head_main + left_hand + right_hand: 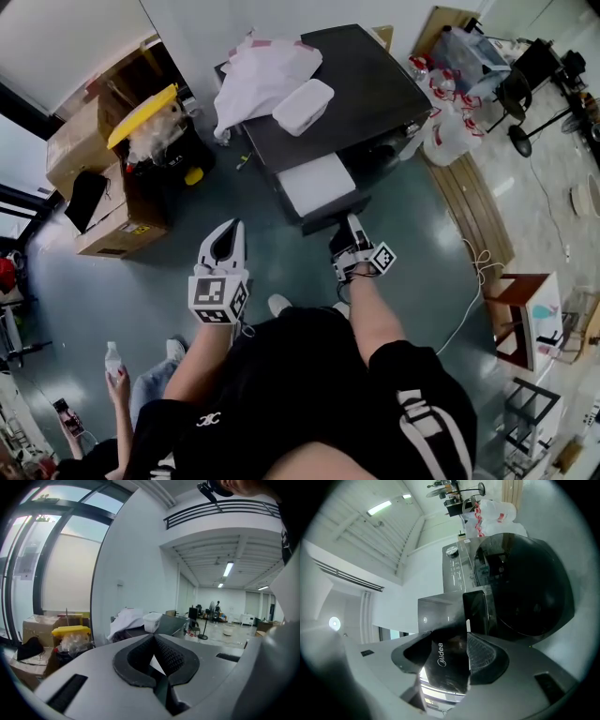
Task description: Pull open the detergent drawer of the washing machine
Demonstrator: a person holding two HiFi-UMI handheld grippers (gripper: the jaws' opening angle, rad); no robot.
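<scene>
At the near left front of the washing machine (pixel 375 94), the detergent drawer (pixel 317 185) stands well out, its dark front panel (pixel 445 663) pinched by the right gripper (pixel 353 228), while the left gripper (pixel 228 239) hangs shut and empty to its left; the pull looks nearly finished, needing only a straight draw nearer.

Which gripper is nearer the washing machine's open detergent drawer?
Right. The right gripper has its jaws around the detergent drawer front; the left gripper hangs apart, leftward in the head view.

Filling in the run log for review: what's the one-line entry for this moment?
detergent drawer: pulled out of washing machine | right gripper: jaws closed on its front | left gripper: jaws together, empty
</scene>
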